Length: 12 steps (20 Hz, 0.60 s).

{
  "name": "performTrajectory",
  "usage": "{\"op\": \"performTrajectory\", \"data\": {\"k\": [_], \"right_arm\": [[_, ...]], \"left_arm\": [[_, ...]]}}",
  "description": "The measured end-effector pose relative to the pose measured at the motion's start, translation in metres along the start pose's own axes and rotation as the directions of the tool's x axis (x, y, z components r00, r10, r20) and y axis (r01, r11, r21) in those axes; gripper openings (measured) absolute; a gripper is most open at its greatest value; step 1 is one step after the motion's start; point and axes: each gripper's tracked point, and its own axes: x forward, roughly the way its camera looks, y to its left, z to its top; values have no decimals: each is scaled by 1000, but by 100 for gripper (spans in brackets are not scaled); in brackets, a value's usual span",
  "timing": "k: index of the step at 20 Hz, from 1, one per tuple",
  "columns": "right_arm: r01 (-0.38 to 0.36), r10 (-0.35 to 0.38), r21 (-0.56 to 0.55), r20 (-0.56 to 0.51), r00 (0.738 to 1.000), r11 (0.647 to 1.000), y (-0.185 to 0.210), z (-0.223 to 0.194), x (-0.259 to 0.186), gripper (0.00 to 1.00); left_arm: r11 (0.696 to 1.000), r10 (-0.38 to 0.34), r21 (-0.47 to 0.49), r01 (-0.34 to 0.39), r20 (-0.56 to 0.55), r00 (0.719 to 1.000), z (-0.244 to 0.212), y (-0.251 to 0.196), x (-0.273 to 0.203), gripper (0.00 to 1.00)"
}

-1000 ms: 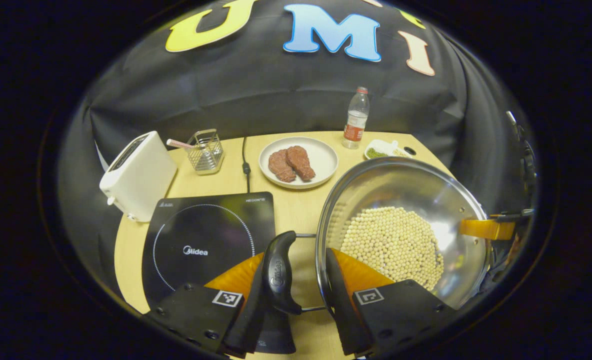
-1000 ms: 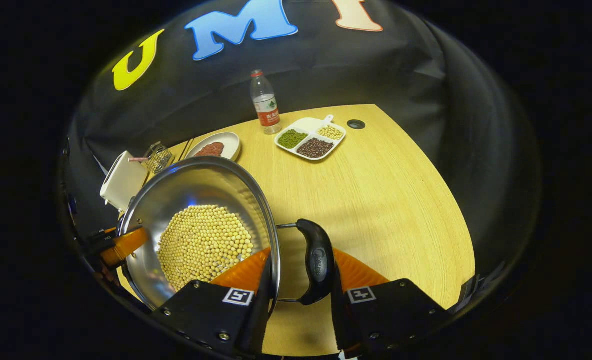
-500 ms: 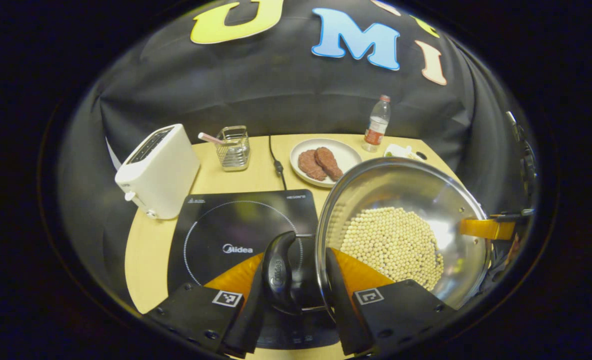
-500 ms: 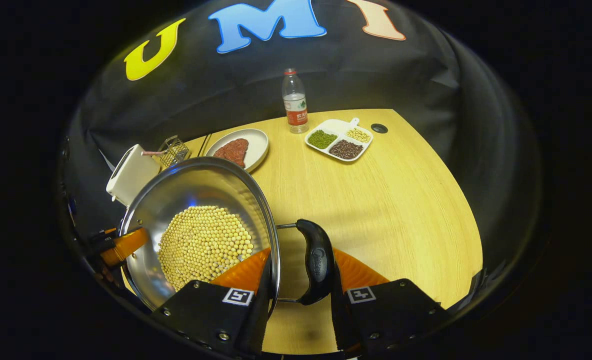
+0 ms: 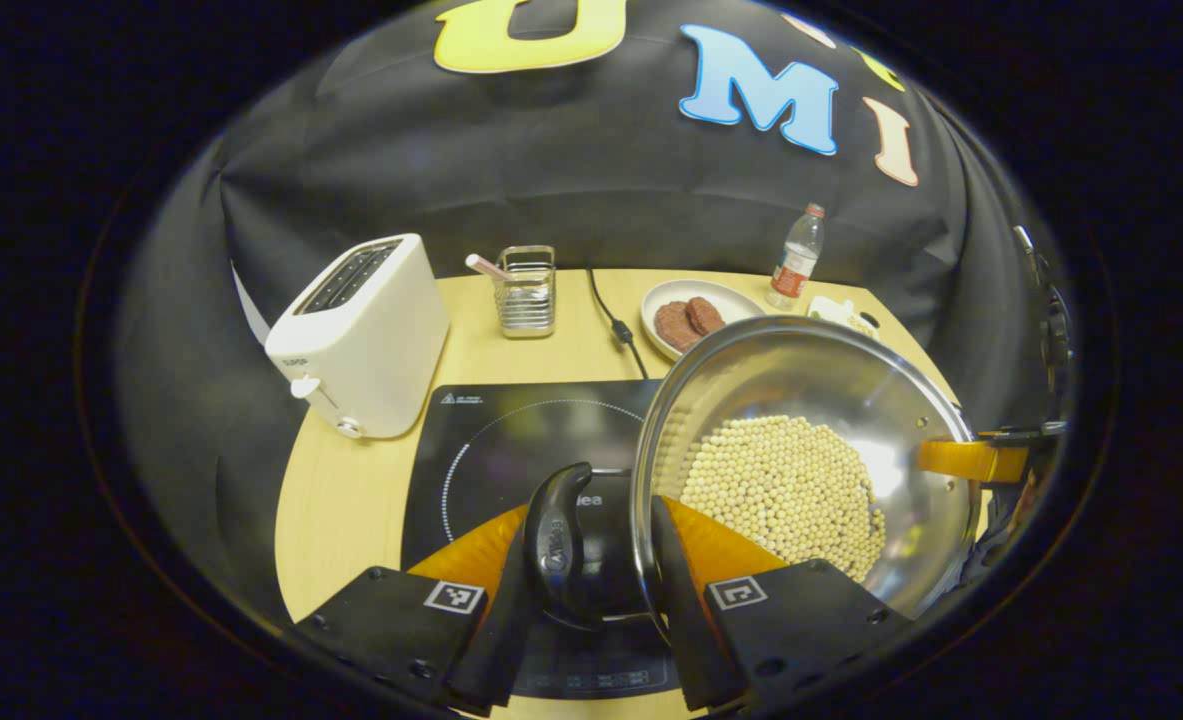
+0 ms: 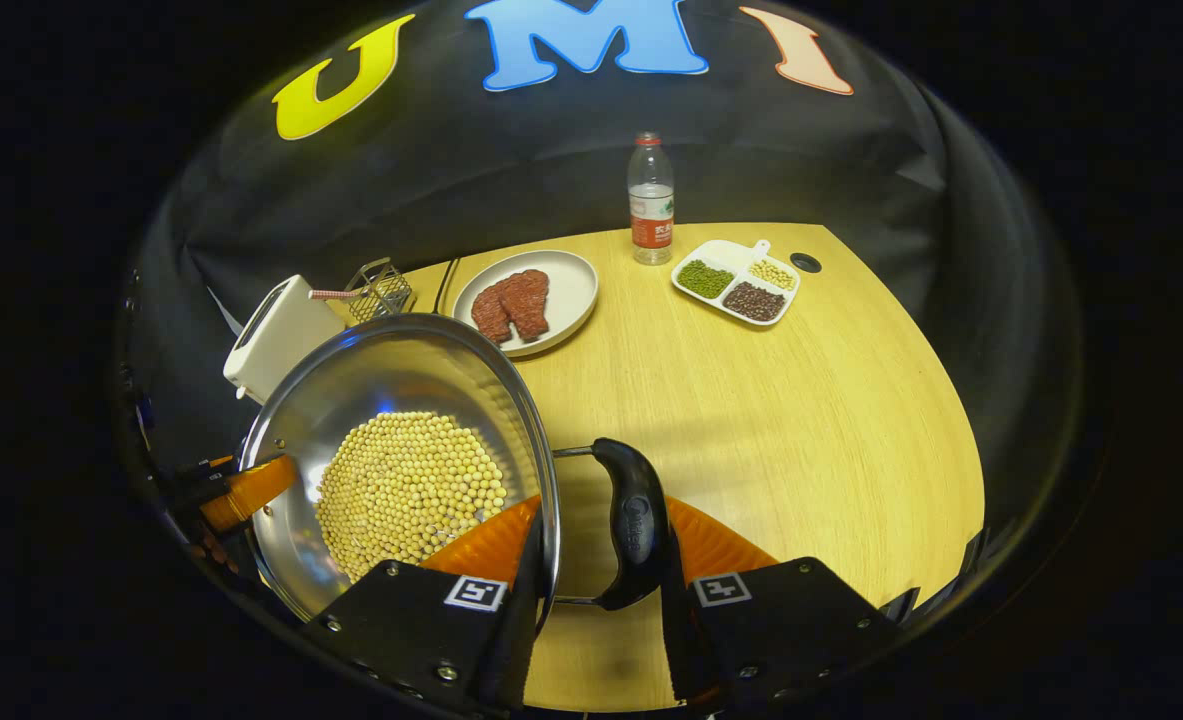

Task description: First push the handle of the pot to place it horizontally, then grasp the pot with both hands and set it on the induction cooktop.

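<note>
A steel pot (image 5: pixel 801 385) holding pale beans (image 5: pixel 781 490) hangs above the table, carried by its two black side handles. My left gripper (image 5: pixel 591 590) is shut on the left handle (image 5: pixel 559 540), one finger outside the handle and the other inside the rim. My right gripper (image 6: pixel 601 600) is shut on the right handle (image 6: pixel 631 525) of the pot (image 6: pixel 391 375) the same way. The black induction cooktop (image 5: pixel 511 440) lies under the left handle and the pot's left side. At the pot's far rim I see the right gripper (image 5: pixel 971 458) and the left gripper (image 6: pixel 246 490).
A white toaster (image 5: pixel 361 335) stands left of the cooktop, a wire basket (image 5: pixel 526 292) and a cable (image 5: pixel 611 320) behind it. A plate of meat patties (image 6: pixel 526 290), a water bottle (image 6: pixel 651 200) and a divided dish (image 6: pixel 736 282) sit at the back of the wooden table (image 6: pixel 771 420).
Both grippers have carried the pot to the left. The cooktop, which lay left of the handle, now lies beneath the handle and the pot's left edge. The grips are unchanged.
</note>
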Motion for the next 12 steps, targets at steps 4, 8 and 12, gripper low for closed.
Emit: {"op": "performTrajectory", "data": {"k": [4, 8, 12], "right_arm": [[-8, 8, -13, 1, 1000, 1000, 26, 0, 5, 53], [-18, 18, -18, -1, 1000, 1000, 49, 1, 12, 53], [-22, 22, -22, 0, 1000, 1000, 68, 2, 18, 53]], "left_arm": [[1000, 9, -12, -9, -2, 1000, 0, 31, 0, 67], [1000, 20, -18, -20, 0, 1000, 2, 58, 0, 67], [999, 25, -29, -25, -5, 1000, 0, 79, 1, 67]]}}
